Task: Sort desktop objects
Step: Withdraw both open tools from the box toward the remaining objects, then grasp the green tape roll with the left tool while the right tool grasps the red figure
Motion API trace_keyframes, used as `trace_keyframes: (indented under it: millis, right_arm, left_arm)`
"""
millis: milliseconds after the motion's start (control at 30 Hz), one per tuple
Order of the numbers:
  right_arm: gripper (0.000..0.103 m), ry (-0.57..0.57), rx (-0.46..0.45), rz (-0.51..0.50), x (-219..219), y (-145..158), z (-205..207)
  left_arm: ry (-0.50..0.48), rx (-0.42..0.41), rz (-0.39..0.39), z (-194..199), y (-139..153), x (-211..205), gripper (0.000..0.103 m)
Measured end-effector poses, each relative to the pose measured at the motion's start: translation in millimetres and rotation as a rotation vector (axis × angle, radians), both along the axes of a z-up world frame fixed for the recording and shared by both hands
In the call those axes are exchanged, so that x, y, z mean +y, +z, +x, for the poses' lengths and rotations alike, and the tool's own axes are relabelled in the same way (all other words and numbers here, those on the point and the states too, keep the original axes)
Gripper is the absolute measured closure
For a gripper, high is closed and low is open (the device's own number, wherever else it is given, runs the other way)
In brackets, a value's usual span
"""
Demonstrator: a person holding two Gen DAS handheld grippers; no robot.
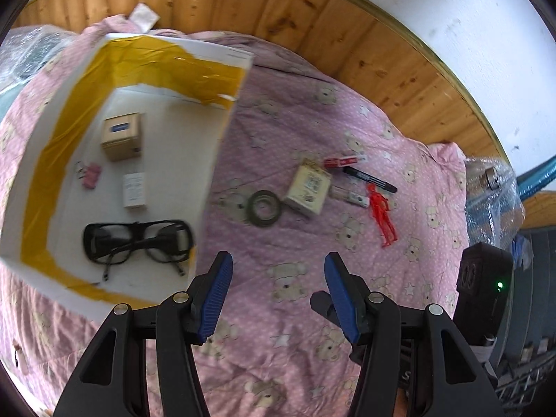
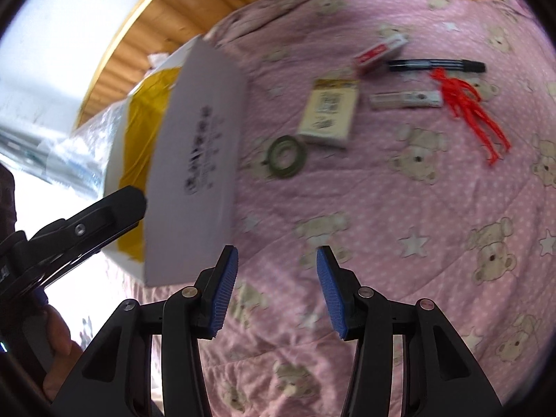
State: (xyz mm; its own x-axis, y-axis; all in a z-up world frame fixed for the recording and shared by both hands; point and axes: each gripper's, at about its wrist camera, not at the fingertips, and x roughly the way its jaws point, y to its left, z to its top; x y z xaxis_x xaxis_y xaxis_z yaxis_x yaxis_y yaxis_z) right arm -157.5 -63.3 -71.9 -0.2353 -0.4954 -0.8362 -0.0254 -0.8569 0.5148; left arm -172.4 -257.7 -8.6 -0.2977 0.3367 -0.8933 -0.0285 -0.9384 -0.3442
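Quilt (image 1: pixel 295 271): pink, printed with bears and stars, lying under everything I am sorting. Box (image 1: pixel 38 160): white card, open at the top, yellow tape along its walls, standing on the quilt to the left of the loose things; from my right wrist view I see its outer wall with blurred black print. Inside the box, on its floor: black glasses (image 1: pixel 137 241) nearest me, a brown carton (image 1: pixel 122 135) toward the far wall, a small white packet (image 1: pixel 133 190) between them, and a pink clip (image 1: pixel 91 173) beside the left wall. Loose on the quilt, right of the box, in one cluster: a cream pack (image 1: pixel 308 187) with a printed code on its face; a green tape roll (image 1: pixel 264 207) lying flat, touching the pack's left corner; a red figure (image 1: pixel 382 213) lying on its back at the right of the cluster; a black pen (image 1: pixel 370 179) just above the figure; a red-and-white pack (image 1: pixel 342 161) beyond the pen; a pale tube (image 1: pixel 351 196) between the cream pack and the figure. My left gripper (image 1: pixel 278 267): released, blue pads wide apart, nothing between them, above bare quilt near the box corner. My right gripper (image 2: pixel 277 260): likewise released and empty, over bare quilt.
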Motion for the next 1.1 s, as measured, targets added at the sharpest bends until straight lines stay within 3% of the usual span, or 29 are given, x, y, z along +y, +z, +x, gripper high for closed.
trace_keyframes:
  millis: [433,967,1100]
  right_arm:
    - [0.053,-0.112,0.015,0.128,79,-18,-33]
    - [0.053,-0.160,0.021,0.268,143,-48,-86]
    - [0.053,-0.150,0.012,0.294,146,-62,-93]
  left_arm:
    - [-0.101,-0.074,-0.049,-43,-52,47,0.046]
    - [-0.089,-0.134,-0.109,-92,-126,56,0.046]
    - [-0.080,-0.105,-0.135,-98,-135,56,0.036]
